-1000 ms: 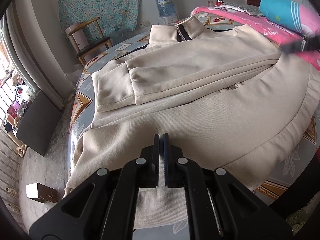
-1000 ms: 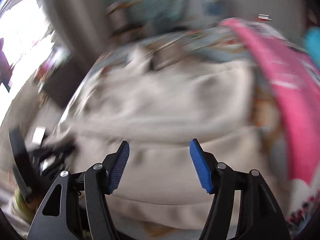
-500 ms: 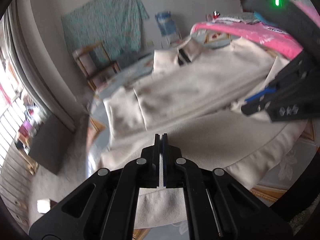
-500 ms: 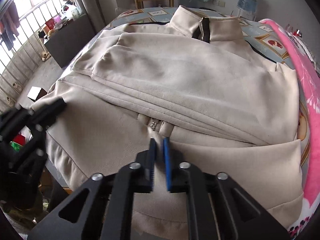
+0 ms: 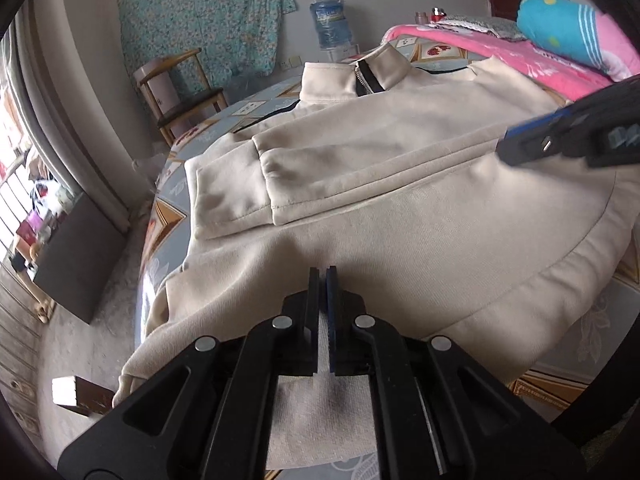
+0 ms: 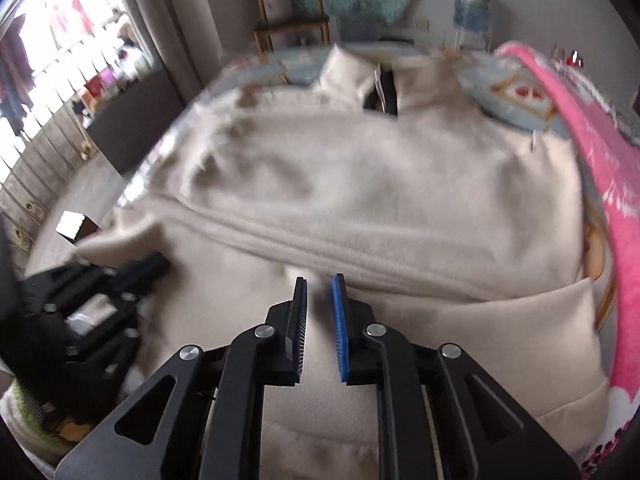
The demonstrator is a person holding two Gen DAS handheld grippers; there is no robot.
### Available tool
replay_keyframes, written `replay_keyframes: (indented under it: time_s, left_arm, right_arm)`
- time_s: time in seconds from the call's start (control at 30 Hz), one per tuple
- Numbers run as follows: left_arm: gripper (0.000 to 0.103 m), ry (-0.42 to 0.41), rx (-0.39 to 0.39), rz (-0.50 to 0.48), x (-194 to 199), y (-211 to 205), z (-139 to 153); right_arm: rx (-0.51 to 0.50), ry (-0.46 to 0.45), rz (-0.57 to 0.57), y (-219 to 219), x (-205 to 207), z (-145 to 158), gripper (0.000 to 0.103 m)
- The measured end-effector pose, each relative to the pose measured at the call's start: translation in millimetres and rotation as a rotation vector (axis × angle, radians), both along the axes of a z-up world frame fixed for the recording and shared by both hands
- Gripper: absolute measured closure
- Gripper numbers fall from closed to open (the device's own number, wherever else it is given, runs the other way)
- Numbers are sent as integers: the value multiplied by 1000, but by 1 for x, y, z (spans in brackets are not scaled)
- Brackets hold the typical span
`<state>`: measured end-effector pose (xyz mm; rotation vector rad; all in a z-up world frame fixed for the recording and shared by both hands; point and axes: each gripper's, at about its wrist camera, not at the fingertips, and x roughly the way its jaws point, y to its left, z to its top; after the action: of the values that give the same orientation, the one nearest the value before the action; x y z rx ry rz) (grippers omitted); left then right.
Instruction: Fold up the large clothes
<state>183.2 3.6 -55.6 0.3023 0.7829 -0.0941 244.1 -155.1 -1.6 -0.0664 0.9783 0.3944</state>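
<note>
A beige zip jacket (image 5: 400, 152) lies spread on the bed, collar (image 5: 360, 76) at the far end and one sleeve (image 5: 240, 184) folded across its body. My left gripper (image 5: 323, 272) is shut on the near hem, and cloth shows between its pads. In the right wrist view the same jacket (image 6: 360, 168) fills the middle, blurred. My right gripper (image 6: 320, 280) hovers over the lower front with its jaws opening to a narrow gap that holds no cloth. The right gripper (image 5: 506, 146) reaches in from the right edge, and the left gripper (image 6: 160, 264) sits low on the left.
A pink blanket (image 5: 500, 52) and a blue-and-pink pillow (image 5: 568, 28) lie along the bed's right side. A wooden chair (image 5: 180, 92) and a water bottle (image 5: 330, 20) stand by the far wall. A dark cabinet (image 5: 76, 256) and a small box (image 5: 76, 394) are on the floor at left.
The right gripper went from wide open to nearly shut, then parted slightly while shifting over the jacket. The left gripper stayed shut on the hem.
</note>
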Motion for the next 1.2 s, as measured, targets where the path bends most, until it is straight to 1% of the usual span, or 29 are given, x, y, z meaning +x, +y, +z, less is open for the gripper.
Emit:
replay_keyframes:
  time_s: [0.07,0.1,0.13,0.2,0.23,0.27,0.33,0.4,0.43,0.53,0.6,0.67,0.7,0.73,0.8,0.93,1.03,1.13,1.2]
  left_arm:
    - [99,3,-14,3,0,1,0]
    - [99,3,-16,3,1,1,-1]
    - [99,4,-20,3,2,2,-1]
    - [98,11,-39,5,3,5,0]
    - [97,22,-59,5,3,8,1]
    - [96,33,-79,9,2,13,4]
    - [96,29,-87,51,-2,26,12]
    - [96,39,-141,83,-6,45,21]
    - [96,45,-191,104,-10,59,26]
    - [96,77,-272,165,-15,93,35]
    - [90,118,-339,186,-12,114,37]
    - [79,156,-393,199,-7,127,34]
    - [70,177,-409,211,-3,131,31]
    - [66,202,-425,226,2,137,27]
    - [65,233,-465,229,9,143,21]
    - [65,298,-545,275,26,155,8]
    - [66,299,-573,274,28,158,10]
    - [67,294,-557,273,28,155,13]
    - [67,274,-522,254,25,148,20]
  right_arm:
    - [40,20,65,11,-4,-3,89]
    - [37,41,84,17,-3,-10,89]
    - [22,52,91,22,-3,-15,89]
    - [-35,88,91,31,0,-35,89]
    - [-21,65,86,30,0,-35,89]
    - [-23,73,88,30,0,-35,89]
    - [-11,85,83,28,0,-34,89]
    - [-13,79,87,28,-1,-35,89]
    - [-15,79,88,28,-1,-35,89]
    - [-21,76,91,29,0,-37,89]
    - [-14,77,92,29,1,-37,89]
    - [-6,78,92,27,1,-37,89]
    - [-4,79,91,26,1,-37,89]
    - [0,79,89,26,1,-37,89]
    - [-1,76,90,26,1,-37,89]
    - [1,73,94,25,0,-38,89]
    - [7,73,96,25,0,-38,89]
    - [9,72,98,24,0,-38,89]
    - [7,70,99,25,0,-37,89]
